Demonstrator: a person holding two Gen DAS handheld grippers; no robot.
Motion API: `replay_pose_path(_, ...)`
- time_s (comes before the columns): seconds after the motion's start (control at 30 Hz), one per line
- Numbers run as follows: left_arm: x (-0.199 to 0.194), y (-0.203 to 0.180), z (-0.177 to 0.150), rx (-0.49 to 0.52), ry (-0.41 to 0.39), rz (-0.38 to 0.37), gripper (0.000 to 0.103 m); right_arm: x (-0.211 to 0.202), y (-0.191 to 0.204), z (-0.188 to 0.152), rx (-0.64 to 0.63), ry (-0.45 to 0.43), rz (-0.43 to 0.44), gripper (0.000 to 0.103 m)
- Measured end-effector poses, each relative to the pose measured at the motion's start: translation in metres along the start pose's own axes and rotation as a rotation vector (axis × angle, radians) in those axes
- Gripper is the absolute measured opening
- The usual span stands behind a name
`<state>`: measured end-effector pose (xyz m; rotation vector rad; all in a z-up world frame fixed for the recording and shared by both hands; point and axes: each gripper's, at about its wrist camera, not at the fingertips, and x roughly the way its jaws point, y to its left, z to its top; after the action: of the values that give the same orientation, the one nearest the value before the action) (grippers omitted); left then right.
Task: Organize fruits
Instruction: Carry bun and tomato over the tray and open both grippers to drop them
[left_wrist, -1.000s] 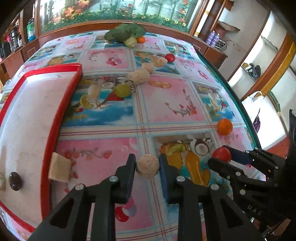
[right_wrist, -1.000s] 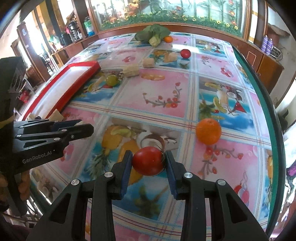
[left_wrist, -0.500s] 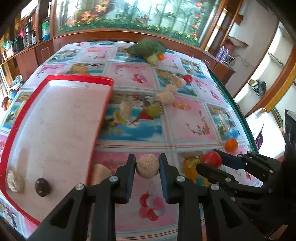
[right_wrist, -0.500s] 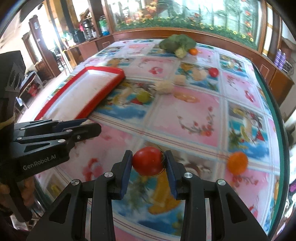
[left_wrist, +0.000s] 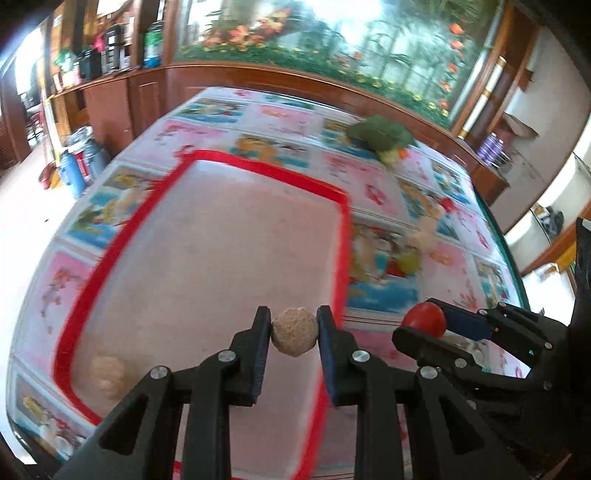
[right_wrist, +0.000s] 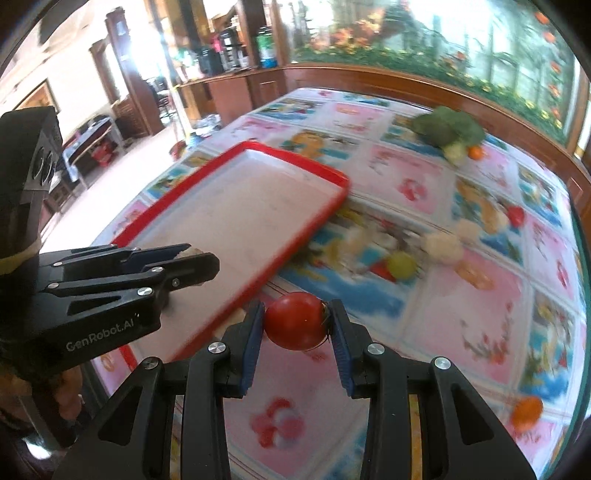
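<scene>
Broadly, the tabletop (right_wrist: 461, 306) wears a bright fruit-print cloth, with a red-rimmed tray (left_wrist: 343, 206) on its left half. Over the tray's near right corner, the left gripper (left_wrist: 294, 334) is clamped on a rough tan ball (left_wrist: 294, 331). Just to its right, the right gripper (right_wrist: 296, 325) is clamped on a red tomato (right_wrist: 295, 320), above the cloth beside the tray's right rim.

Tray (left_wrist: 236, 258) centre-left on table (left_wrist: 388, 177); lumpy item (left_wrist: 107, 373) in tray lower left; broccoli (left_wrist: 380, 133) upper right; grape (left_wrist: 408, 261) right of tray.
</scene>
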<state>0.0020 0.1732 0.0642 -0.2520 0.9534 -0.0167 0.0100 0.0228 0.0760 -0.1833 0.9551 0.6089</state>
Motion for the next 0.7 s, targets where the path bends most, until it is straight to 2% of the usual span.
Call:
replay_pose_path(0.37, 0.011, 0.070, 0.003, -0.090, 0.016, 0.118, 0.028, 0.049, 0.057, 0.026, -0.099, 0.036, 0.092, 0.034)
replay_pose_path(0.7, 0.028, 0.095, 0.000, -0.105, 0.055, 0.164, 0.028, 0.088, 0.080, 0.029, -0.127, 0.096, 0.108, 0.034)
